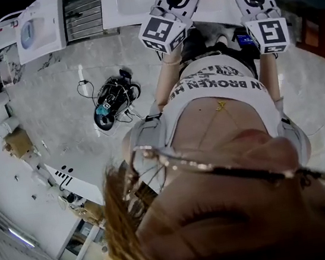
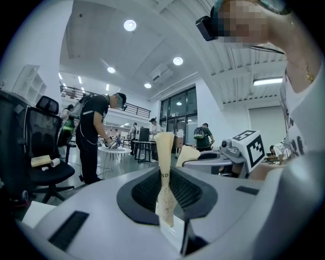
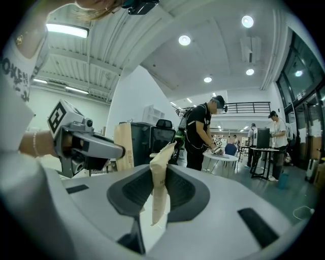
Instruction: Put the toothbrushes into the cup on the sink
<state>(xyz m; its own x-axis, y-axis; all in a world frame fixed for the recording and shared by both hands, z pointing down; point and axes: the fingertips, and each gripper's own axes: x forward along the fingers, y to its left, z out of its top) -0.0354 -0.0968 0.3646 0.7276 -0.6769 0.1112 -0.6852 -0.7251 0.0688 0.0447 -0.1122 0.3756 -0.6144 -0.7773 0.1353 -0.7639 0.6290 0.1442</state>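
L gripper [image 2: 163, 170] pinching a tan paper packet [image 2: 165, 147], R gripper [image 3: 155, 177] pinching a second tan packet [image 3: 159, 160], both being held side by side by a person in a white shirt [image 1: 219, 109]

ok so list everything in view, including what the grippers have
left wrapped toothbrush: 1, cream paper, upright between grey jaws
right wrapped toothbrush: 1, cream paper, tilted between grey jaws
device with cables: 1, black, on the grey floor
office chair: 1, black, far left of left gripper view
person in cap: 1, black clothes, standing mid-room
round table: 1, white, beside that person
ceiling lights: several, white, overhead
marker cubes: 2, black-and-white, top of head view
left gripper: 1, grey with black pads, shut on left wrapped toothbrush
right gripper: 1, grey with black pads, shut on right wrapped toothbrush
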